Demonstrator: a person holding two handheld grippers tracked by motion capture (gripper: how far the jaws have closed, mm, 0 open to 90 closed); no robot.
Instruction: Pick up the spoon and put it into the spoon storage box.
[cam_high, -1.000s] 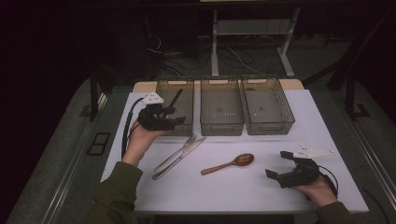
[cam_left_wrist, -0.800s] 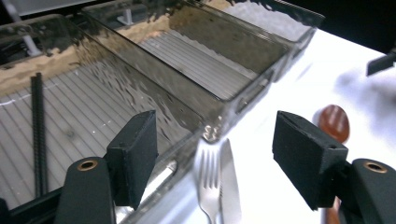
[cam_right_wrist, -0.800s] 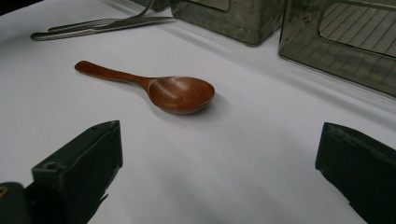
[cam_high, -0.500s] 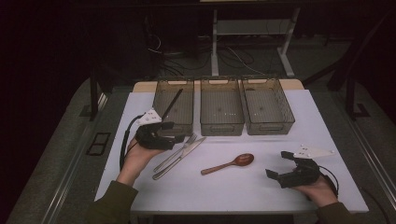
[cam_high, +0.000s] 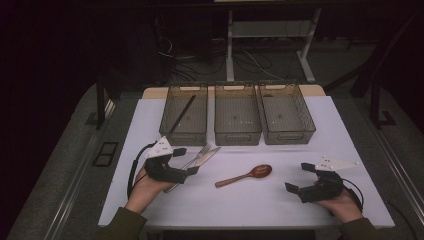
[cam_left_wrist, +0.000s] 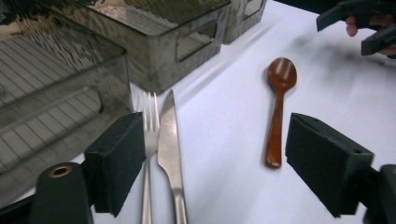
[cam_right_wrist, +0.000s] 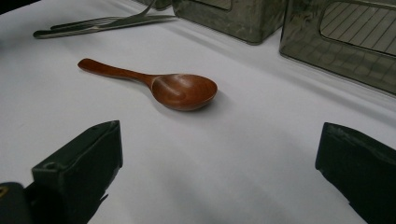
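A metal fork (cam_left_wrist: 148, 116) and knife (cam_left_wrist: 169, 140) lie side by side on the white table, just in front of the left clear bin (cam_high: 184, 135). My left gripper (cam_high: 187, 161) hovers low at their handle ends; its jaws have just been opening, and in the left gripper view the gripper (cam_left_wrist: 215, 158) stands open with the knife lying on the table between the pads, untouched. A wooden spoon (cam_high: 247, 175) rests mid-table, bowl to the right. My right gripper (cam_high: 297, 177) sits open near the front right, facing the spoon (cam_right_wrist: 173, 88) with nothing in it.
Three clear bins stand in a row at the back: the left one holds a dark stick (cam_high: 181, 114), the middle bin (cam_high: 237, 137) and right bin (cam_high: 290, 136) look bare. The table's front edge runs just below both hands.
My left gripper came back from the left bin, toward the front and down, to the fork and knife. The right gripper stayed put.
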